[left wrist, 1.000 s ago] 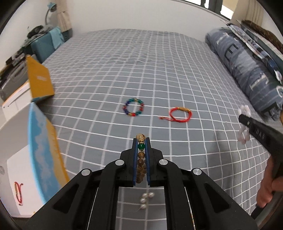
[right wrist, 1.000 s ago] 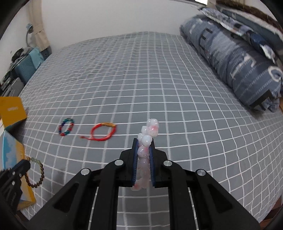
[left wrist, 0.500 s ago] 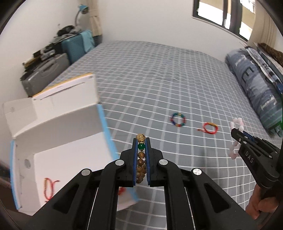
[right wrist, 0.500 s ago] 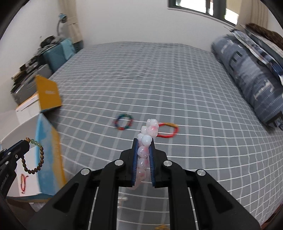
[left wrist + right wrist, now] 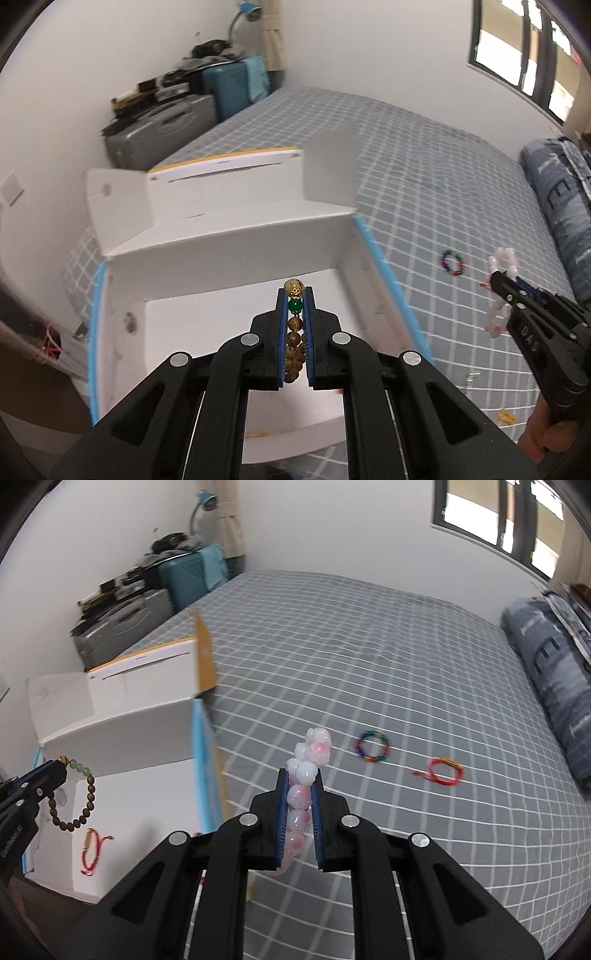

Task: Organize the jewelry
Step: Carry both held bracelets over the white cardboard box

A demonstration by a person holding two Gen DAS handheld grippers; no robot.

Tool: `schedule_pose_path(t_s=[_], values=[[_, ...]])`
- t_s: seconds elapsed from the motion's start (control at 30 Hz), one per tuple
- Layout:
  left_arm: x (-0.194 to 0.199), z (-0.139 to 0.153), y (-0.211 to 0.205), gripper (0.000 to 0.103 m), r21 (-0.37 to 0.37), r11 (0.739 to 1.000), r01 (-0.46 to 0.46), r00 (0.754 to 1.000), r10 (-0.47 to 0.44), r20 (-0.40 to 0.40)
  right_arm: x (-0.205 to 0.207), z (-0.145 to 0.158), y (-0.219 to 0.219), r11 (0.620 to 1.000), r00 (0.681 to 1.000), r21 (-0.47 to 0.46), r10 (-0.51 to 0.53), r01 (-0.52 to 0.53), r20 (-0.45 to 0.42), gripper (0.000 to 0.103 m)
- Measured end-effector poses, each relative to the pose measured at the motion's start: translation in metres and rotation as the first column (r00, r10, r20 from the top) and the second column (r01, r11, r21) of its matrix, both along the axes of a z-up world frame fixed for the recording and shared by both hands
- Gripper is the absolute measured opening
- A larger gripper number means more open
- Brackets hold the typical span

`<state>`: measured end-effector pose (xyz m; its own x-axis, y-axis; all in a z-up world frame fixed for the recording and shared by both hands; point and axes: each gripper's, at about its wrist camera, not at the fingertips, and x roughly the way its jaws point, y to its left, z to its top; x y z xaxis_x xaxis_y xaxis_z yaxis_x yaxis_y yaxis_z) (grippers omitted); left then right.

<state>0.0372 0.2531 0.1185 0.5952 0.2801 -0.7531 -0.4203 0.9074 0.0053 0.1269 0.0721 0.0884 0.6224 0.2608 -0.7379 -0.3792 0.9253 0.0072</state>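
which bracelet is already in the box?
The red cord bracelet on the floor of the white box. The wooden-bead and pink-bead bracelets are gripper-held; the multicolour and other red one lie on the bedspread.

bed [image 5: 332,627] with grey white-checked cover spreads out ahead of the gripper | blue patterned pillow [image 5: 554,686] off to its far right | grey suitcase [image 5: 159,129] plus teal one [image 5: 232,85] stacked with clutter against the wall, far left | blue lamp [image 5: 247,9] above those | window [image 5: 491,513] up top right
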Motion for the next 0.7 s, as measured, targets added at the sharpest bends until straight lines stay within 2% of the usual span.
schedule_pose_path(t_s=[0.3, 0.43, 0.7], values=[[-0.023, -0.023, 0.061, 0.007, -0.001, 0.996, -0.090, 0.995, 0.090, -0.041, -0.024, -0.013, 0.065, 0.994, 0.994, -0.023, 0.105, -0.105, 0.002, 0.011], [-0.030, -0.039, 0.084, 0.007, -0.030, 0.992, -0.125, 0.990, 0.122, -0.065, -0.034, -0.023, 0.090, 0.987, 0.988, -0.036, 0.156, -0.156, -0.003, 0.011], [-0.028, -0.071, 0.102, 0.007, -0.048, 0.988, -0.145, 0.982, 0.138, -0.132, -0.039, -0.059, 0.125, 0.975, 0.976, -0.071, 0.209, -0.213, -0.060, 0.011]])
